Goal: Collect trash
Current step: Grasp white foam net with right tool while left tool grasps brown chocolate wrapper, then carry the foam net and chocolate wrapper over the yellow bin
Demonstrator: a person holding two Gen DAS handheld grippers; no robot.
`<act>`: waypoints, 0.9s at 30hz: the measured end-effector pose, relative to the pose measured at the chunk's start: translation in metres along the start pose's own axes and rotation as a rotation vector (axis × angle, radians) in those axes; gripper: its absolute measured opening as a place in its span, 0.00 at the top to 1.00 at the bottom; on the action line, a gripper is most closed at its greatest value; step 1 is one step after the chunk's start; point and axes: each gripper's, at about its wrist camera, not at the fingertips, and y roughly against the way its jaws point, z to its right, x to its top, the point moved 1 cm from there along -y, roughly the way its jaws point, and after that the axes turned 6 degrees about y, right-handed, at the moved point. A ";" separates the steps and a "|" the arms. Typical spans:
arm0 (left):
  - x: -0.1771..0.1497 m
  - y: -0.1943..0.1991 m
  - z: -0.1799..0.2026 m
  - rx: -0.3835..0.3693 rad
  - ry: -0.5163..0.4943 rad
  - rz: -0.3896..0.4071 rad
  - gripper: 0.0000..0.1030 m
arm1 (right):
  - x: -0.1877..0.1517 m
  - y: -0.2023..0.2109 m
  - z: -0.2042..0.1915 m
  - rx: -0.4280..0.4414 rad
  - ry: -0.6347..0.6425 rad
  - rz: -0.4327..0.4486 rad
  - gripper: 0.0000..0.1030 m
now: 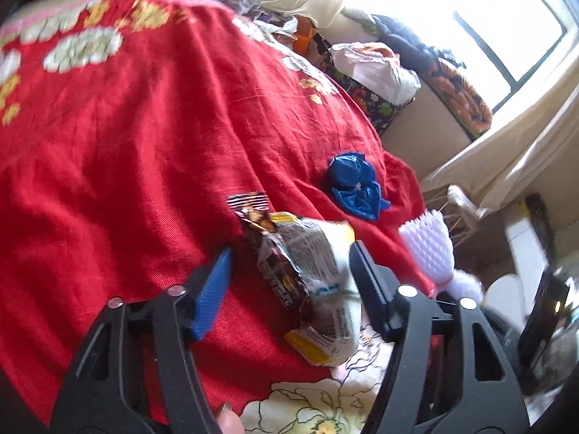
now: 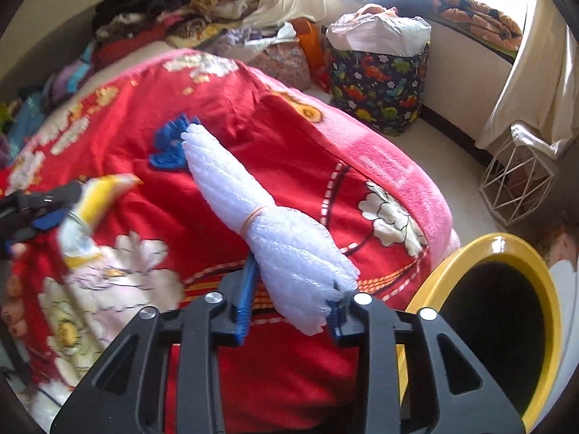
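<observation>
Red blanket (image 1: 126,137) on bed: snack wrapper (image 1: 307,275) is being straddled lengthwise by parted left gripper (image 1: 289,264) fingers; foam roll (image 2: 275,224), beside wrapper, is being clamped by right gripper (image 2: 289,289).

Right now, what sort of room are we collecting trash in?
Most likely a bedroom: a bed under a red floral blanket, piled clothes at its far end, and a dinosaur-print fabric bin beneath the window.
</observation>
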 end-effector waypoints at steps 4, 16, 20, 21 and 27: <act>0.006 -0.003 -0.012 -0.008 0.077 -0.009 0.78 | -0.005 0.019 -0.003 0.035 -0.046 0.047 0.74; 0.007 0.025 0.026 -0.033 -0.042 0.053 0.89 | -0.029 0.080 0.028 0.060 -0.210 0.175 0.74; 0.000 0.035 0.063 -0.081 -0.134 0.067 0.89 | -0.042 0.091 0.051 0.036 -0.277 0.185 0.74; -0.003 0.035 0.072 -0.091 -0.153 0.067 0.89 | -0.046 0.094 0.057 0.032 -0.294 0.186 0.74; -0.033 0.028 0.120 -0.147 -0.272 0.026 0.89 | -0.071 0.105 0.092 -0.016 -0.398 0.181 0.74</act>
